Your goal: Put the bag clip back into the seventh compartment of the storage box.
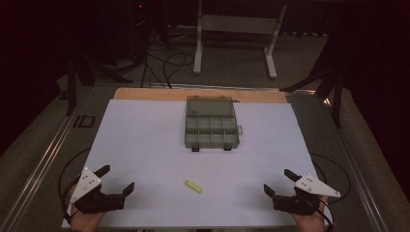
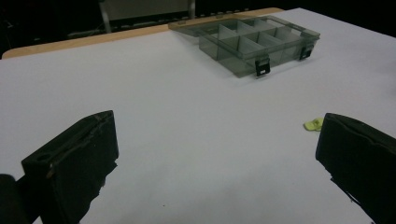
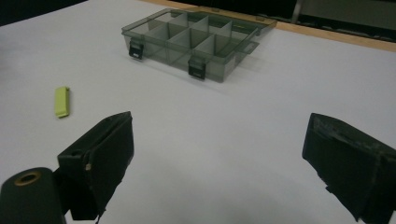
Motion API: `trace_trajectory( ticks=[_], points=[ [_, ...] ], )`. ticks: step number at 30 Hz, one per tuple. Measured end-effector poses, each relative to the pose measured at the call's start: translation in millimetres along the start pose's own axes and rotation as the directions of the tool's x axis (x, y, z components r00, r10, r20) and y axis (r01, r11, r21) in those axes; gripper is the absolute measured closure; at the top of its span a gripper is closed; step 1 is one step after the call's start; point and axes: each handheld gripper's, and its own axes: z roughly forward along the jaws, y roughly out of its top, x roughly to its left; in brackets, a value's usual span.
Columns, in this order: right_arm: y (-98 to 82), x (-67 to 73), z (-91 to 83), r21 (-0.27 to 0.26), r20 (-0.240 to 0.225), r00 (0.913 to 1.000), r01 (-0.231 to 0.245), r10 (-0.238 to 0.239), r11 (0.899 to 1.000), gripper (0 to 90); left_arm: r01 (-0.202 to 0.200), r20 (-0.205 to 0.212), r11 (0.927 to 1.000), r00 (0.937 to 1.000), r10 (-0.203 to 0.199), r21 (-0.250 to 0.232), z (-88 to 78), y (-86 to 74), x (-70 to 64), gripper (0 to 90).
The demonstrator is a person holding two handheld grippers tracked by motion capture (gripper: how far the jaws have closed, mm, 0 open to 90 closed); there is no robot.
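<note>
A small flat yellow-green piece lies alone on the white table, near its front edge, between the two grippers. The left gripper and right gripper both gape wide, holding nothing. Farther back sits a smoky divided box, lid open; its compartments look empty, though dim.

High view looks down from above; both low tool views share the compartment box ahead.
</note>
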Motion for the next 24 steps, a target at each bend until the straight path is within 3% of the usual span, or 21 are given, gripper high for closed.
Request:
trace_trajectory(
  ticks=[6,24],
  points=[
    [9.2,5.7,1.5,0.029,-0.012,0.9998,0.017,-0.017,0.999,8.8,-0.001,0.004,1.0000,1.0000,0.001,0.002,0.9,-0.2,-1.2,0.2],
    [33.1,14.8,12.8,0.051,-0.077,0.9966,0.033,-0.029,0.998,8.9,0.008,0.007,0.9999,0.9999,-0.008,0.009,1.9,-1.7,-2.6,0.2]
  ],
)
